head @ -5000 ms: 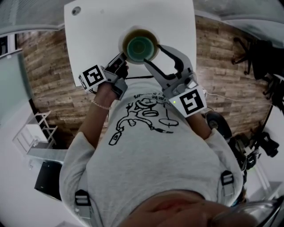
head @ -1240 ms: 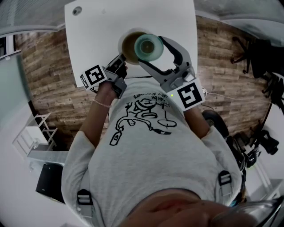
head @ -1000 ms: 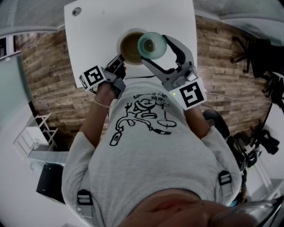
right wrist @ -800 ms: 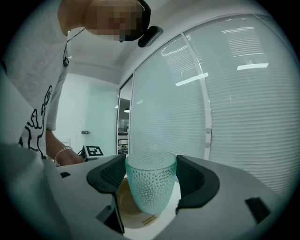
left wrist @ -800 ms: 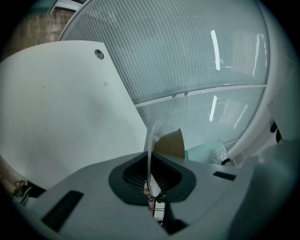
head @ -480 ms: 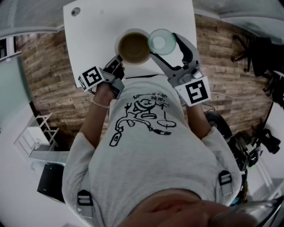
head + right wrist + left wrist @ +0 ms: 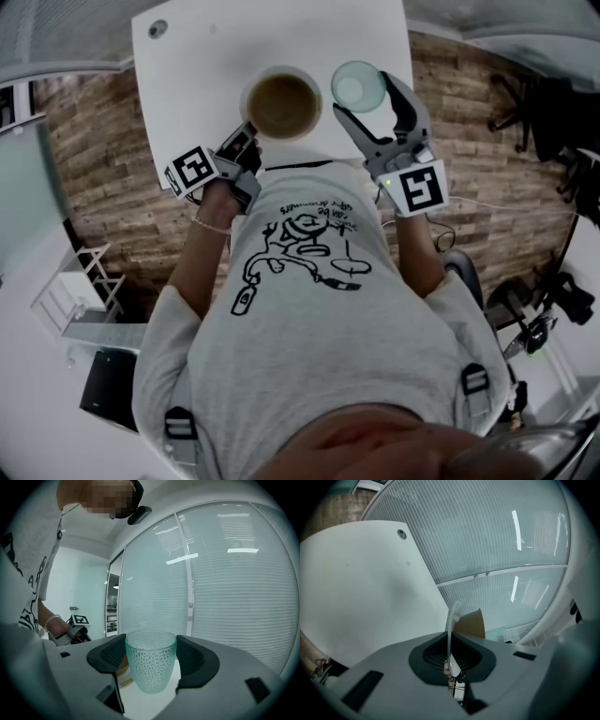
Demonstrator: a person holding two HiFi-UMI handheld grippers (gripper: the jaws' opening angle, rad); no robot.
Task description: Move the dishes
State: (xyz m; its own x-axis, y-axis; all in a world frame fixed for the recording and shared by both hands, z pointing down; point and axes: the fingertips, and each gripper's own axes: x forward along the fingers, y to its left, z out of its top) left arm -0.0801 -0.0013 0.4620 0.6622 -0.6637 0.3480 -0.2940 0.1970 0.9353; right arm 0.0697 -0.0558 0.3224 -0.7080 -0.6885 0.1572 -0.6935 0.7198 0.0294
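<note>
A brown bowl [image 7: 281, 101] with a white rim sits on the white table [image 7: 216, 56] near its front edge. My left gripper [image 7: 251, 131] is shut on the bowl's near rim; in the left gripper view the thin rim [image 7: 452, 625] stands edge-on between the jaws of the left gripper [image 7: 451, 656]. A green dimpled glass cup [image 7: 358, 86] is to the right of the bowl, with my right gripper [image 7: 364, 94] shut on it. The right gripper view shows the cup [image 7: 150, 666] upright between the pads of the right gripper [image 7: 151, 656].
A round grommet hole [image 7: 157, 29] marks the table's far left corner. Bare white tabletop [image 7: 356, 583] stretches beyond the bowl. Wooden floor [image 7: 103, 159] borders the table on both sides, and a dark chair [image 7: 539, 112] stands at the right. A glass wall with blinds [image 7: 225, 583] is behind.
The cup stood inside the bowl; my right gripper has lifted it out and carried it to the right of the bowl. The left gripper has kept its hold on the rim.
</note>
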